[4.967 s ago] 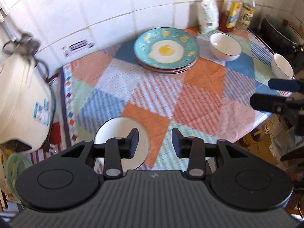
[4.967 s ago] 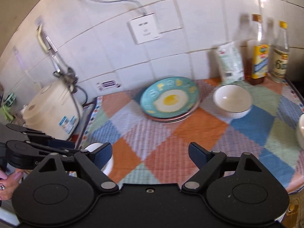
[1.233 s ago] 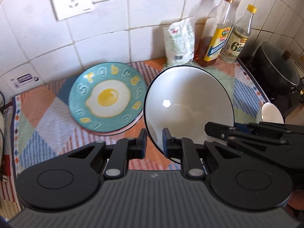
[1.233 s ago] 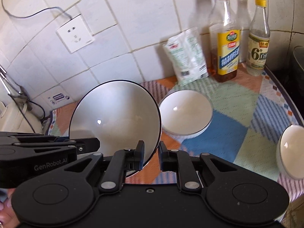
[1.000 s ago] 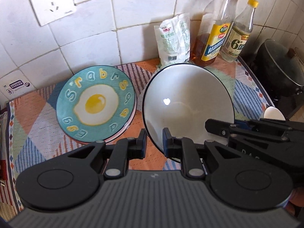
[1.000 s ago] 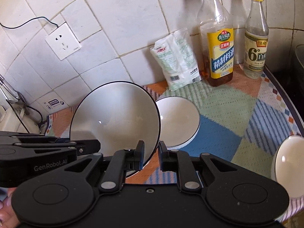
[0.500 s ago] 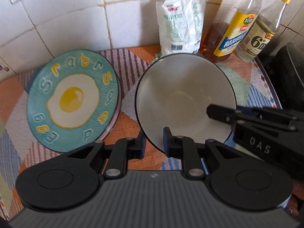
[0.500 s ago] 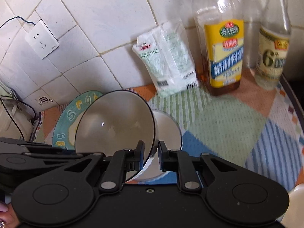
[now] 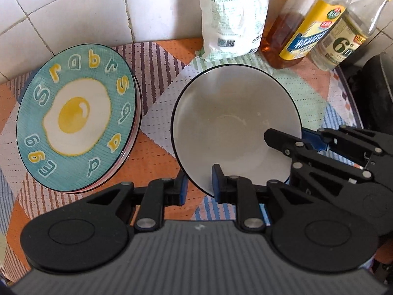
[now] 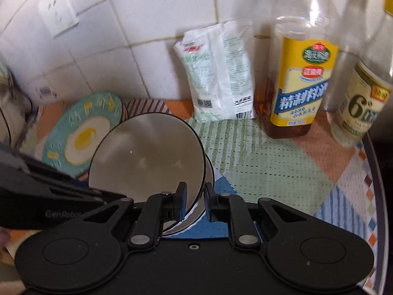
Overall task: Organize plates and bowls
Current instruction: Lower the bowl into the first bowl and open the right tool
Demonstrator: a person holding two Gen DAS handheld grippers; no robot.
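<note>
The white bowl [image 9: 235,127], black-rimmed, was held by both grippers at once, sitting low over a second white bowl [image 10: 208,172] whose rim peeped out just beyond it in the right wrist view; whether the two bowls touched could not be told. The left gripper [image 9: 200,184] was clamped on the near rim of the white bowl, one blue-padded finger outside the wall and the other inside. The right gripper [image 10: 195,200] was clamped on the rim as well, on another stretch of it, and in the left wrist view it reached in from the right side of the bowl. Just left of the white bowl lay the teal plate [image 9: 76,130] with a fried-egg picture and yellow letters, lying on top of at least one other plate whose pinkish edge showed beneath it; plate and bowl stood close but apart. Behind the white bowl, against the tiled wall [image 9: 73,12], a white packet [image 9: 233,17] leaned upright. To the right of the packet, behind and right of the bowl, stood a bottle with a yellow label [image 10: 299,83] holding amber liquid, and beside it a clear bottle [image 10: 356,108] marked with a large 6. Everything rested on a patchwork cloth [image 10: 270,162] of orange, green and blue patches. Far behind the bowl to the left, a wall socket [image 10: 57,16] sat in the tiles.
</note>
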